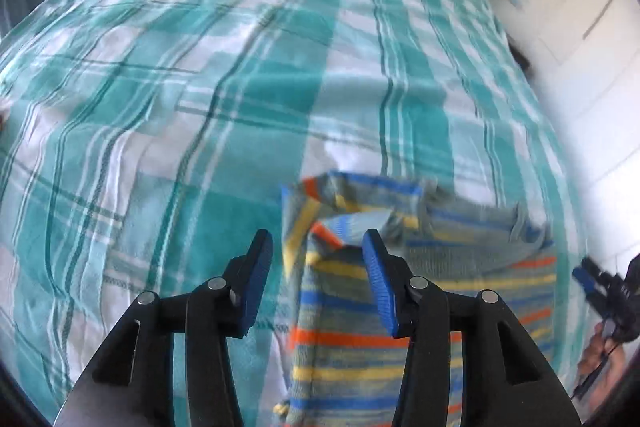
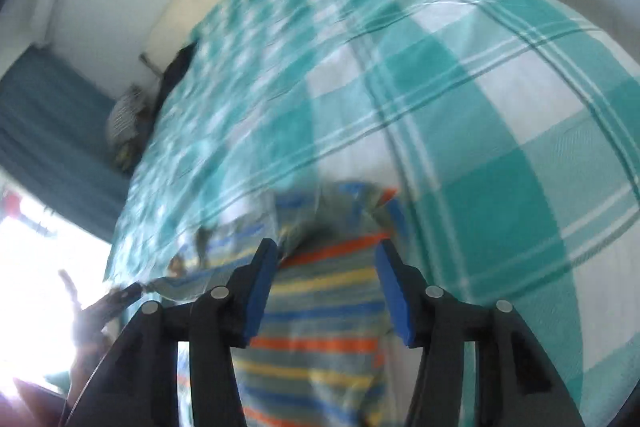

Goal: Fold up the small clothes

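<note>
Left gripper [image 1: 318,243] spread, shirt [image 1: 420,291] at lower right, stripes crosswise. Right gripper [image 2: 326,253] spread, apparently directly over the blurred shirt, nearer.

A small striped garment [image 1: 420,311] [image 2: 320,331] in grey-green with blue, yellow and orange bands lies on the bed, partly folded. In the left wrist view it sits toward five o'clock, its upper edge rumpled and one corner turned over at the eleven o'clock side. In the right wrist view it lies at six o'clock, blurred
</note>
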{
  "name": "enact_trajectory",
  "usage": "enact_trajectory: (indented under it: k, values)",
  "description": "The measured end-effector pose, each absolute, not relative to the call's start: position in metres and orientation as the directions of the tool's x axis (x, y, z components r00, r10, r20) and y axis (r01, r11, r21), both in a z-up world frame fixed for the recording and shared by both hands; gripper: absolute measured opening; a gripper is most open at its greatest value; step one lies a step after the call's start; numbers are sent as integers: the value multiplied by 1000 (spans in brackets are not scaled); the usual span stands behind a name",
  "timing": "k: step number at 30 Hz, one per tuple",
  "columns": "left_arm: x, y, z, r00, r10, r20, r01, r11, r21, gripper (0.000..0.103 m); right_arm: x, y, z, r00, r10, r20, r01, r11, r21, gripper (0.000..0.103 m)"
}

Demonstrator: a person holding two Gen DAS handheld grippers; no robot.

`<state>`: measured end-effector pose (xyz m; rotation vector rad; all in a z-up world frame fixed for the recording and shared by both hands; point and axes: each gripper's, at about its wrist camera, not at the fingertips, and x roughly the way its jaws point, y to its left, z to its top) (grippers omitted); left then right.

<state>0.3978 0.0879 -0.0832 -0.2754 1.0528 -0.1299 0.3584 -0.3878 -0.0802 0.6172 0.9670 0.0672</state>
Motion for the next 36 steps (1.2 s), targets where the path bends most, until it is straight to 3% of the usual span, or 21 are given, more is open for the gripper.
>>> enact_trajectory:
  k: [2,6,8,10,12,13,16,19,22,27,31,35,36]
  values:
    - [376,82,-78,538,-264,-800,26,954,-298,51,362,-378,-71,585,327,-742,153,854,497,52]
    - [345,35,-88,510,-360,-781,251,931,-265,76,342,-326,-63,549,400,-734,-128,908,399,52]
    - [330,11,-115,420,-319,-850,334,925,-182,76,327,-300,-83,467,440,-767,-200,897,394,52]
    - [316,7,-146,364,-204,-909,365,929,-63,70,315,-289,-111,393,381,-837,-227,922,313,52]
    - [296,21,-150,405,-185,-896,396,918,-10,68,292,-297,-132,348,306,-886,-222,945,239,49]
    - [288,28,-148,422,-130,-897,385,921,48,72,279,-304,-135,353,303,-885,-227,946,233,48]
    - [276,46,-136,426,-56,-903,332,938,99,68,255,-333,-130,371,165,-914,-171,979,107,53]
    - [259,25,-102,515,-120,-849,375,922,97,71,242,-359,-114,391,215,-895,-116,976,184,53]
    - [239,-31,-78,554,-257,-792,501,862,71,77,252,-380,-97,442,296,-847,-54,951,304,65]
    - [198,-149,-94,487,-411,-770,728,679,98,76,300,-400,-105,401,470,-787,4,858,514,66]
    - [186,-223,-139,424,-428,-798,811,572,124,61,328,-397,-124,353,539,-765,29,811,585,66]
    - [186,-251,-152,465,-441,-768,810,561,169,58,355,-396,-136,333,577,-746,34,783,621,66]
    - [190,-253,-151,458,-452,-766,809,569,147,48,363,-395,-140,321,581,-748,38,781,623,66]
